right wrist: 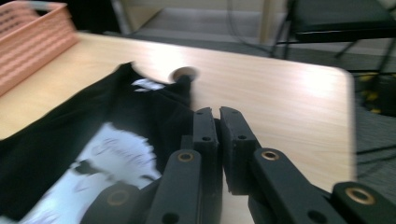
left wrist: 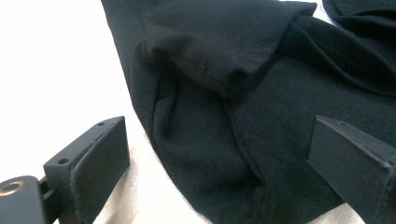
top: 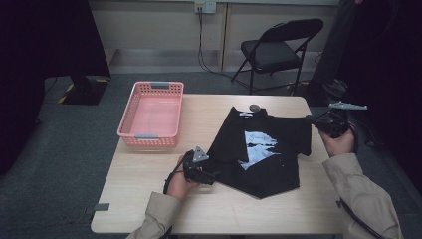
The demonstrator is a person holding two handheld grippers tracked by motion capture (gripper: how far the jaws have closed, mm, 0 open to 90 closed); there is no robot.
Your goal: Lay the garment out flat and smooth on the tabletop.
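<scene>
High view: black t-shirt [top: 259, 152] at frame centre, long axis running upper left to lower right. Left gripper [top: 206, 174] jaws apart at its lower-left edge, nearer; right gripper [top: 312, 119] jaws together, empty, beside upper-right sleeve.

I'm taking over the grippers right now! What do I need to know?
Left gripper: open, jaws astride the black T-shirt at its near left edge, not pinching.
Right gripper: shut, apparently holding nothing, at the shirt's right side near the table edge.
Shirt: mid-table, print up, left sleeve folded in, right side partly folded.
Pink basket: far left, nothing in it.
Left to do: probably finish folding, then maybe put the shirt in the basket.
</scene>
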